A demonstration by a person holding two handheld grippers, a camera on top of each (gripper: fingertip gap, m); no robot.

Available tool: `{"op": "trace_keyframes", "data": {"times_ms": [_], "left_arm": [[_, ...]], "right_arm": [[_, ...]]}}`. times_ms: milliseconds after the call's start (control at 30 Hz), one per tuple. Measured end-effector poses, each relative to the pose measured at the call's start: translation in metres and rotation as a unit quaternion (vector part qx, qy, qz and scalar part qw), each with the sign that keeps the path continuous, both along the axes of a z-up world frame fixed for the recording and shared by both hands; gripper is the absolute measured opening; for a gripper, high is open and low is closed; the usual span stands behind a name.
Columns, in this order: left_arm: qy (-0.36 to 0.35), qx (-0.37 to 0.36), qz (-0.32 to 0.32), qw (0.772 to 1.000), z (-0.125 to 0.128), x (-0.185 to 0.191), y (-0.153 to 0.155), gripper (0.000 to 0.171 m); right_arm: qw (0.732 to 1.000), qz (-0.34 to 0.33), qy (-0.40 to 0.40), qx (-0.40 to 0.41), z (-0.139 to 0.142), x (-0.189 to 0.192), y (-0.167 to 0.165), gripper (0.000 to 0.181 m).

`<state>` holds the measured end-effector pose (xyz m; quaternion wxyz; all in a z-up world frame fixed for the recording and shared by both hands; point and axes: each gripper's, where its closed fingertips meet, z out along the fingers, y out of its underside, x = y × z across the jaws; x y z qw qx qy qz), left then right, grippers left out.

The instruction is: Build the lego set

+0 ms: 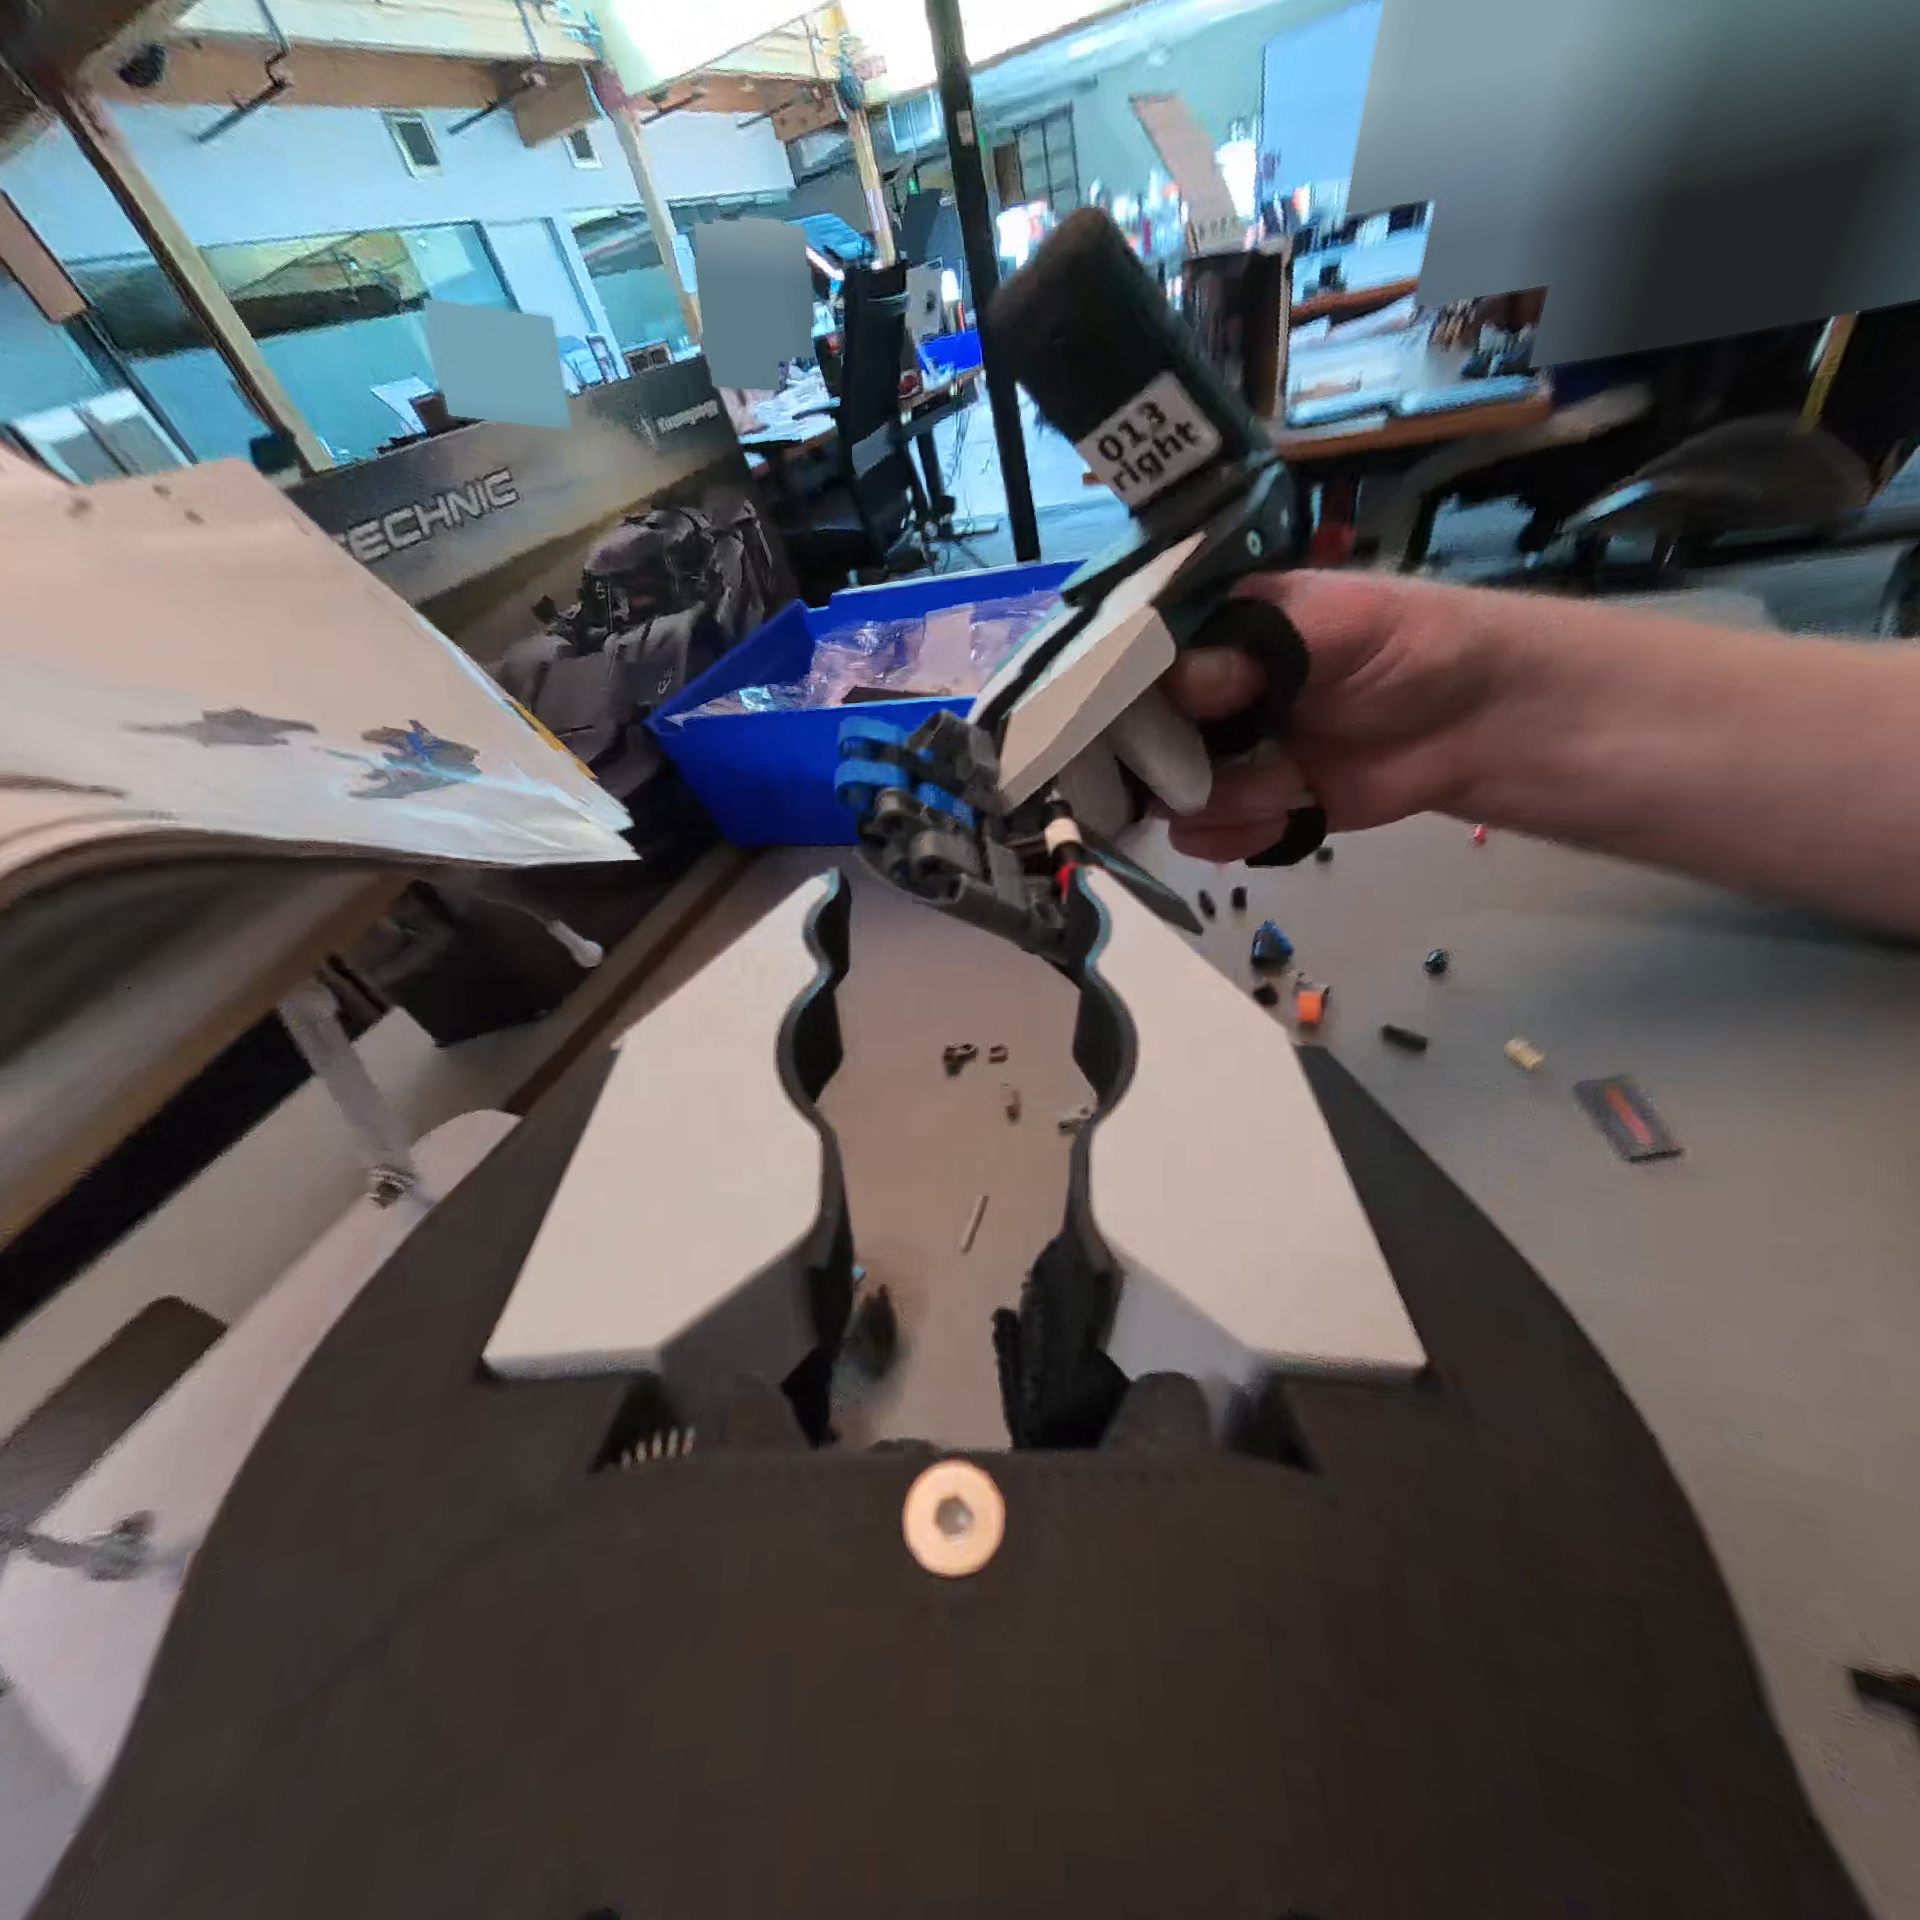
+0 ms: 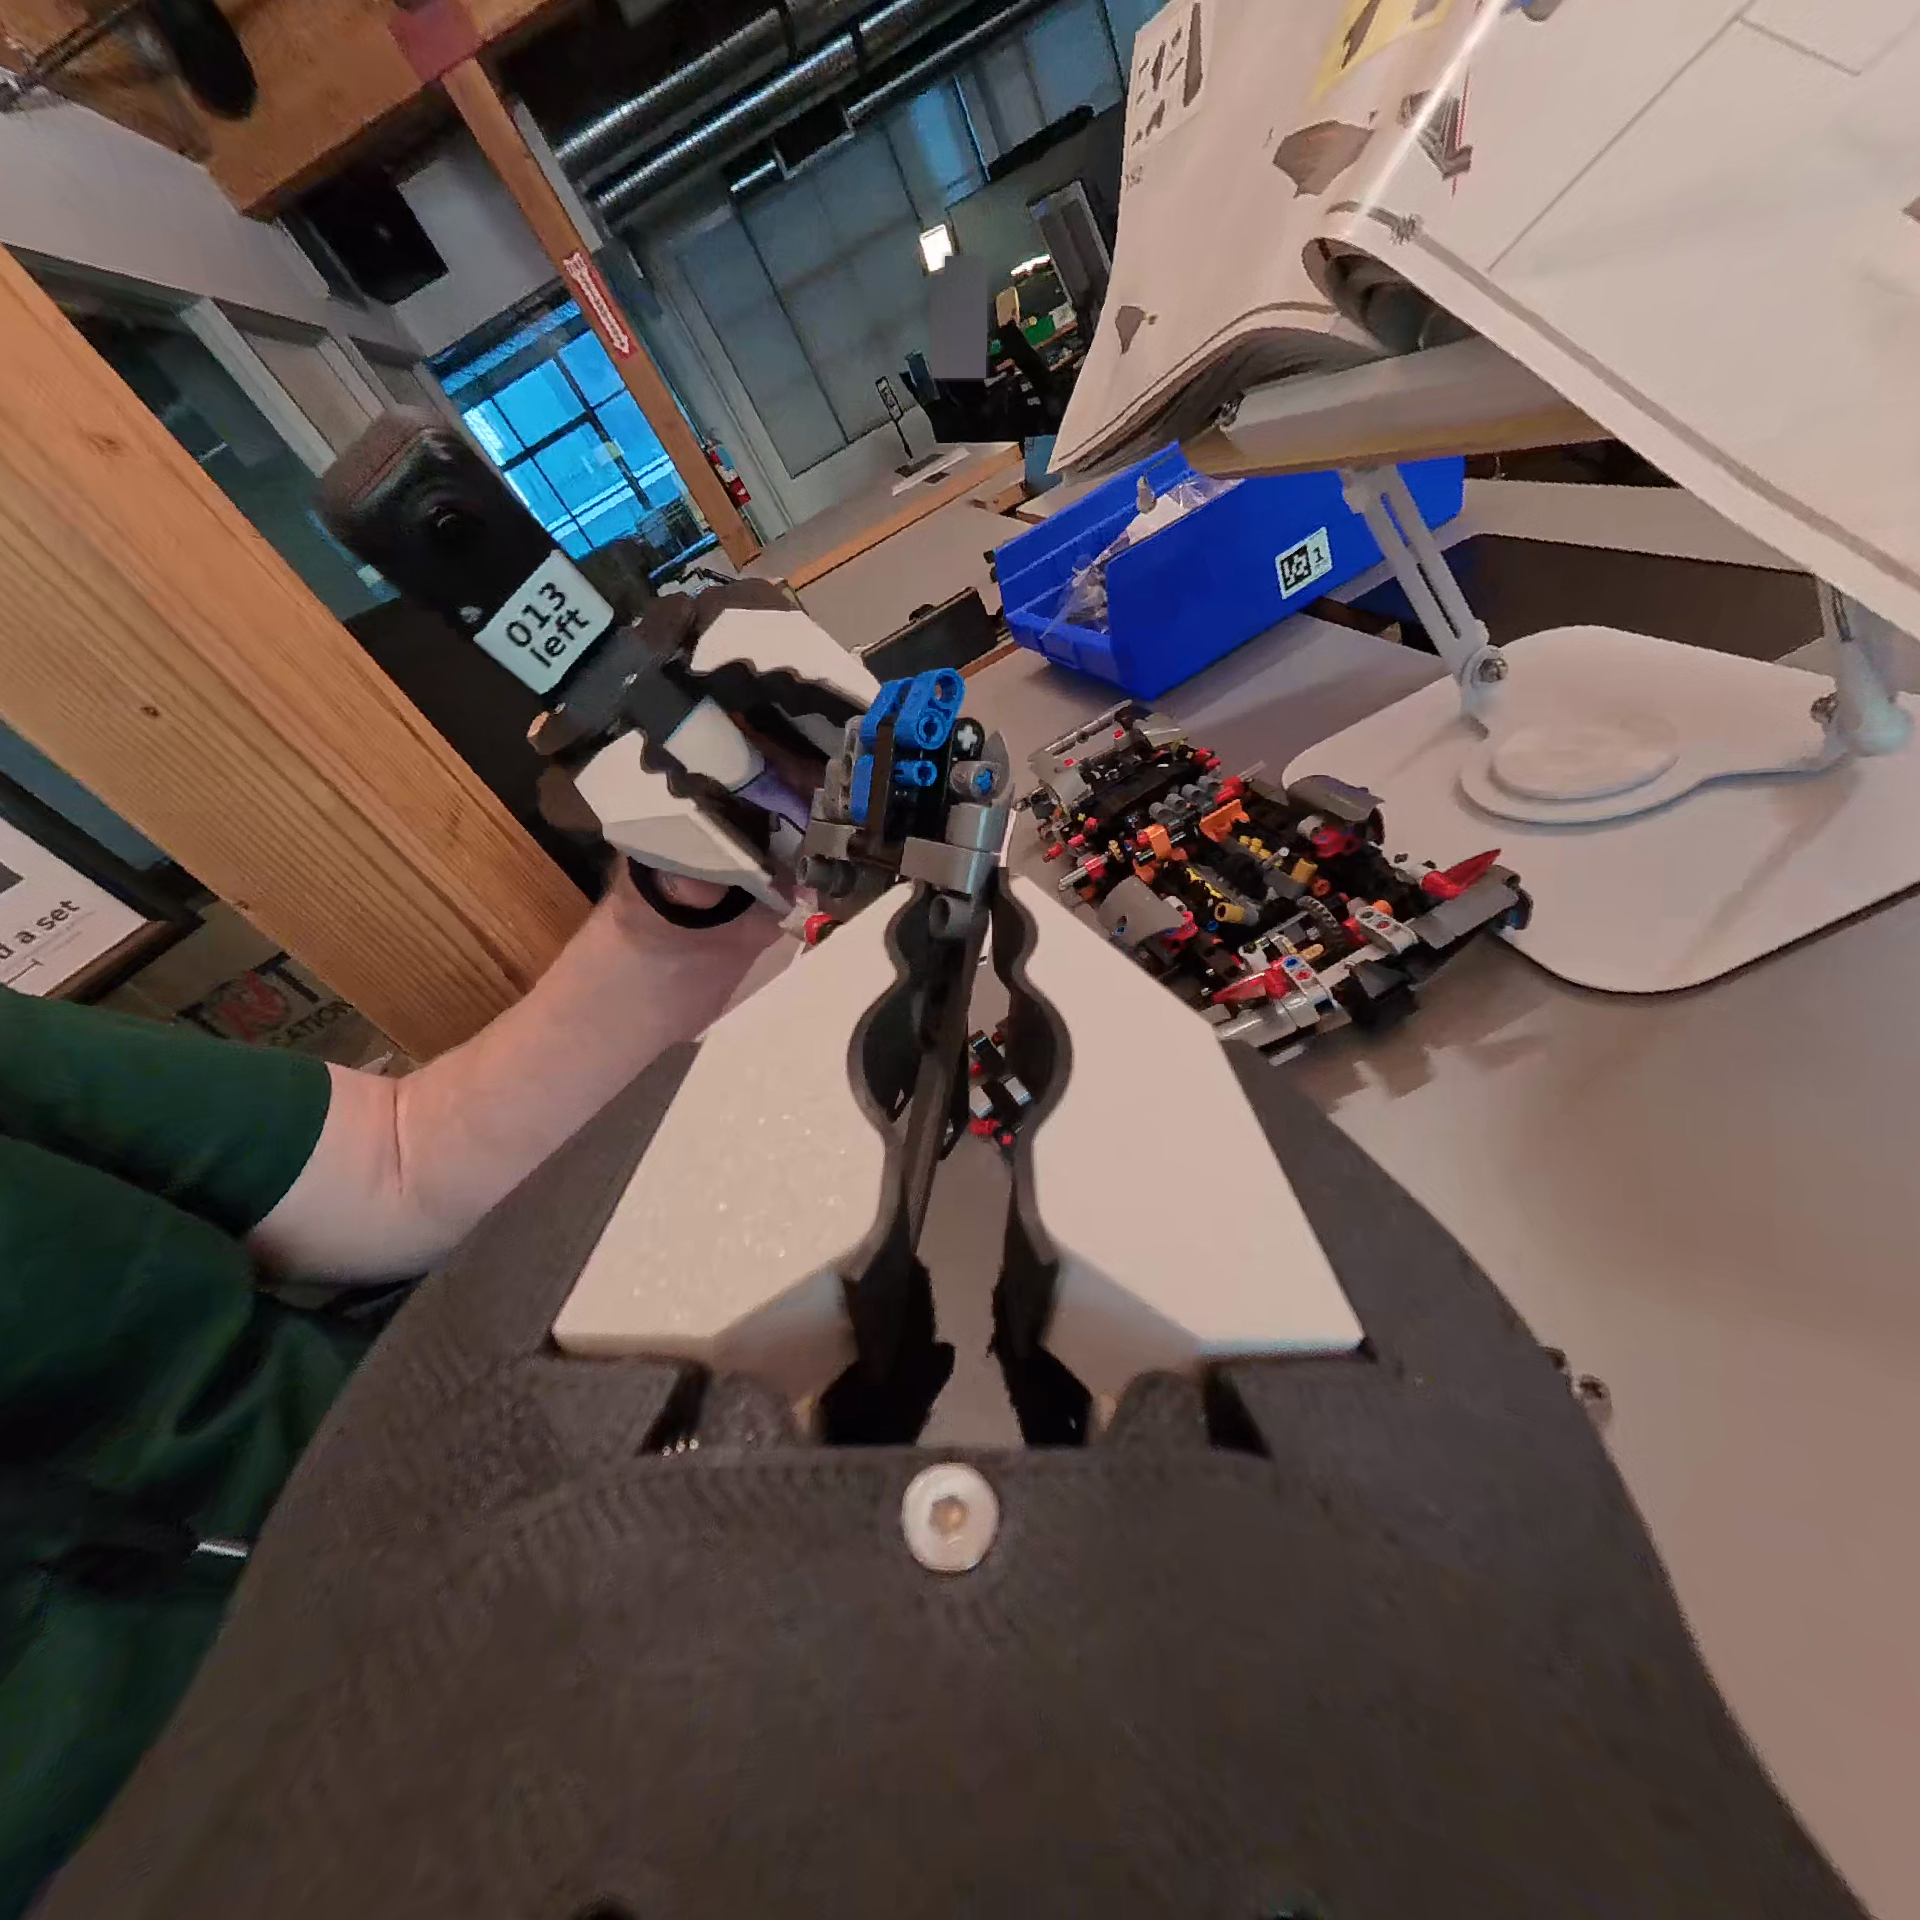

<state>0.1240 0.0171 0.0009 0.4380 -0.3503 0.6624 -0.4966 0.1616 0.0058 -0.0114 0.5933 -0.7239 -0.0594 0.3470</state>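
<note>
Grey-blue subassembly [image 2: 914, 790]: held off table [image 2: 1558, 1091]
Left gripper [image 1: 961, 914]: clamped on it
Right gripper [image 2: 951, 904]: clamped on it
Car chassis [image 2: 1278, 883]: beside, on table

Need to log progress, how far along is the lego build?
Done: a large multicoloured chassis sits assembled on the table. In hand: both claws, left claw and right claw, grip a small grey and blue sub-assembly in mid-air. Left: loose pieces remain scattered on the table.

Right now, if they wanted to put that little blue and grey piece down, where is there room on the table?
Bare grey table lies in front of the car model. Another free patch sits between the scattered small parts and the left hand-held gripper. It is crowded around the model, bin and stand base.
</note>
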Motion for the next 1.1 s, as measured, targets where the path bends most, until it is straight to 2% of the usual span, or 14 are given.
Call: {"op": "trace_keyframes", "data": {"times_ms": [133, 267, 467, 700, 1100], "left_arm": [[0.009, 0.057, 0.023, 0.998, -0.008, 0.003, 0.0, 0.033], [0.009, 0.138, 0.089, 0.986, -0.014, 0.008, 0.012, 0.034], [0.045, 0.215, 0.129, 0.967, -0.031, 0.016, 0.018, 0.028], [0.058, 0.274, 0.159, 0.947, -0.04, 0.021, 0.022, 0.023], [0.061, 0.292, 0.178, 0.938, -0.043, 0.027, 0.023, 0.022]], "right_arm": [[1.0, 0.0, -0.003, -0.016, -0.006, -0.002, 0.003, 0.008], [0.996, -0.052, -0.062, -0.025, -0.011, 0.004, 0.008, 0.007], [0.987, -0.096, -0.121, -0.04, -0.016, 0.004, 0.013, 0.007], [0.985, -0.105, -0.13, -0.05, -0.019, 0.005, 0.014, 0.008], [0.985, -0.113, -0.121, -0.054, -0.021, 0.011, 0.014, 0.008]]}}
